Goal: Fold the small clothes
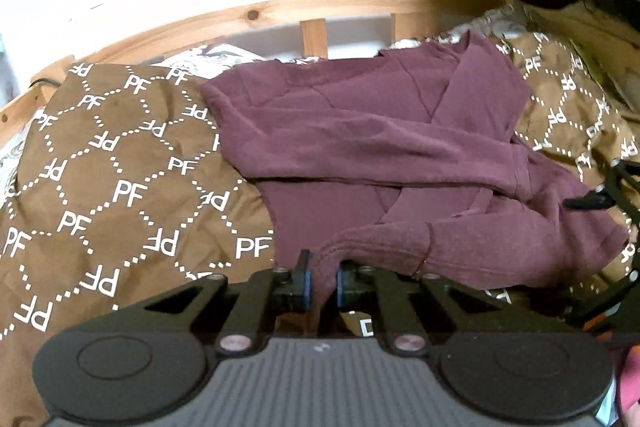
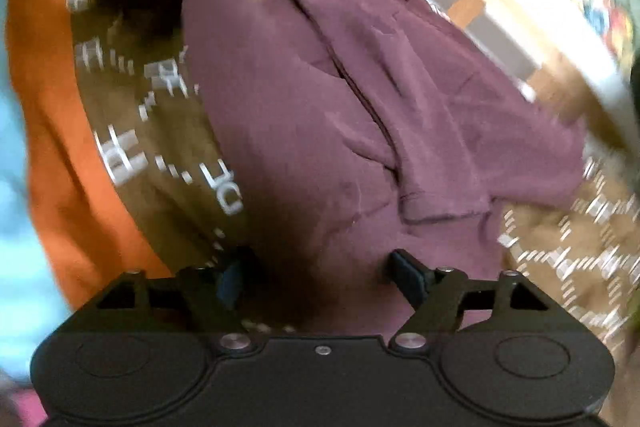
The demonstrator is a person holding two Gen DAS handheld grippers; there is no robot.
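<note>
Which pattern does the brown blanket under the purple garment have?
The brown blanket carries white dotted diamonds with "PF" letters; clearest in the left wrist view.

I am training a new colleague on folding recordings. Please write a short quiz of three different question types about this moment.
1. True or false: the left gripper is shut on a fold of the maroon fleece sweatshirt.
2. The right gripper is: A) shut on cloth, B) open above the sweatshirt, C) out of view?
3. Fill in: the sweatshirt lies on a brown blanket printed with the white letters ____.

Key: 1 true; 2 B; 3 PF.
</note>
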